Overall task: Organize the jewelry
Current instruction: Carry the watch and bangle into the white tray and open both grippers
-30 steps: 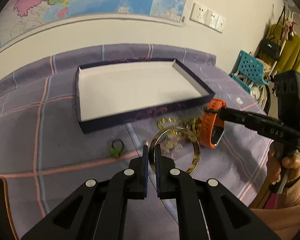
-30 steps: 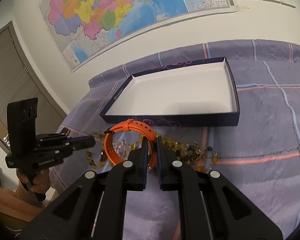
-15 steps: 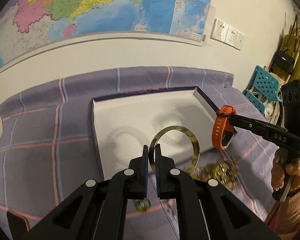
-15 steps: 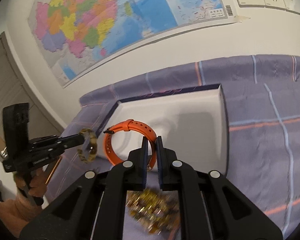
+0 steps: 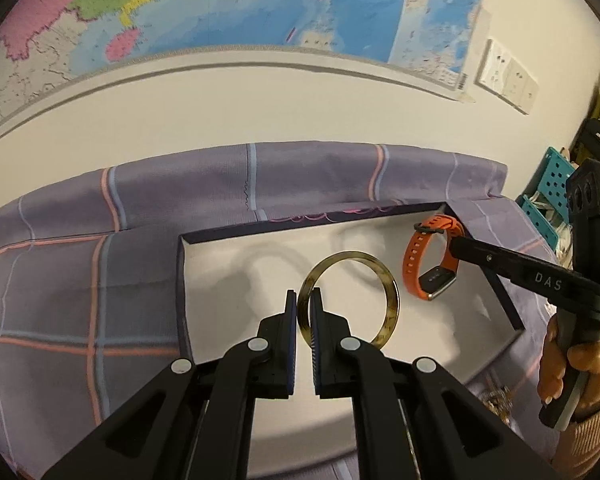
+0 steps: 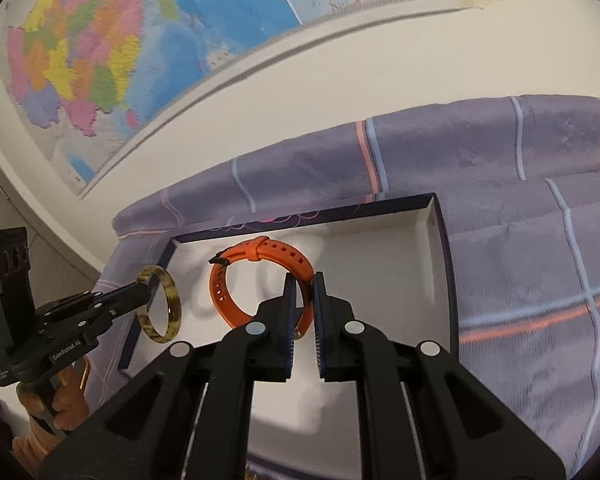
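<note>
My left gripper (image 5: pixel 304 296) is shut on a tortoiseshell bangle (image 5: pixel 388 300), which hangs above the white floor of the dark-rimmed tray (image 5: pixel 228 236). My right gripper (image 6: pixel 303 280) is shut on the strap of an orange smartwatch (image 6: pixel 256 254), held over the same tray (image 6: pixel 444 248). From the left wrist view the watch (image 5: pixel 414 264) hangs at the tray's far right corner in the right gripper (image 5: pixel 454 246). Seen from the right wrist, the bangle (image 6: pixel 168 300) sits left of the watch in the left gripper (image 6: pixel 150 280).
A purple plaid cloth (image 5: pixel 80 280) covers the table, which ends at a white wall with a map (image 5: pixel 220 4). A pile of golden jewelry (image 5: pixel 498 404) shows at the tray's near right. A hand (image 5: pixel 572 372) holds the right gripper's handle.
Both grippers have carried the bangle and the watch forward, from above the jewelry pile in front of the tray to above its white floor. The pile and a green ring have dropped out of view.
</note>
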A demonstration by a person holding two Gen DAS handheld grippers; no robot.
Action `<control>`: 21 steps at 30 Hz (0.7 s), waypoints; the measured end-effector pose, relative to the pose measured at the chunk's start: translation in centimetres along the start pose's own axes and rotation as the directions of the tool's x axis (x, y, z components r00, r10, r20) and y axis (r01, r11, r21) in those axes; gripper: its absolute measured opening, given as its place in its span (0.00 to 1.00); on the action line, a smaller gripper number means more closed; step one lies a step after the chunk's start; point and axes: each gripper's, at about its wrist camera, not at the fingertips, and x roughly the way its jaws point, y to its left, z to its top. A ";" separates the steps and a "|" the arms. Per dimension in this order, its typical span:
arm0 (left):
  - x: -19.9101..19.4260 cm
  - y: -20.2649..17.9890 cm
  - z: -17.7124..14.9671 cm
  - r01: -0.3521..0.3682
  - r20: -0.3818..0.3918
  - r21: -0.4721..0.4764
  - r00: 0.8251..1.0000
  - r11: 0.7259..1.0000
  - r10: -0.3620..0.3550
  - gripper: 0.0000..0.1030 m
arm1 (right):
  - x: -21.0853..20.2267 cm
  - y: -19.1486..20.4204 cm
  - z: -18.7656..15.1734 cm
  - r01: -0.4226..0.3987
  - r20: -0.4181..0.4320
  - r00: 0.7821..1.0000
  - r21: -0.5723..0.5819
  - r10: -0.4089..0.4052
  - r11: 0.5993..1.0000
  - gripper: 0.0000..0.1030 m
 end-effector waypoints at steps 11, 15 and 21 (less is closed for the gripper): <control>4.4 1.0 1.7 -0.015 -0.073 -0.038 0.997 0.999 0.012 0.05 | 3.7 -0.9 1.4 0.060 -0.063 0.996 0.039 -0.057 0.997 0.08; 5.4 1.3 2.1 -0.030 -0.097 -0.049 0.995 0.998 0.025 0.05 | 4.6 -1.1 1.7 0.077 -0.081 0.994 0.053 -0.073 0.996 0.08; 6.6 1.7 2.6 -0.033 -0.128 -0.069 0.992 0.997 0.024 0.05 | 5.1 -1.1 1.6 0.094 -0.085 0.992 0.062 -0.089 0.994 0.13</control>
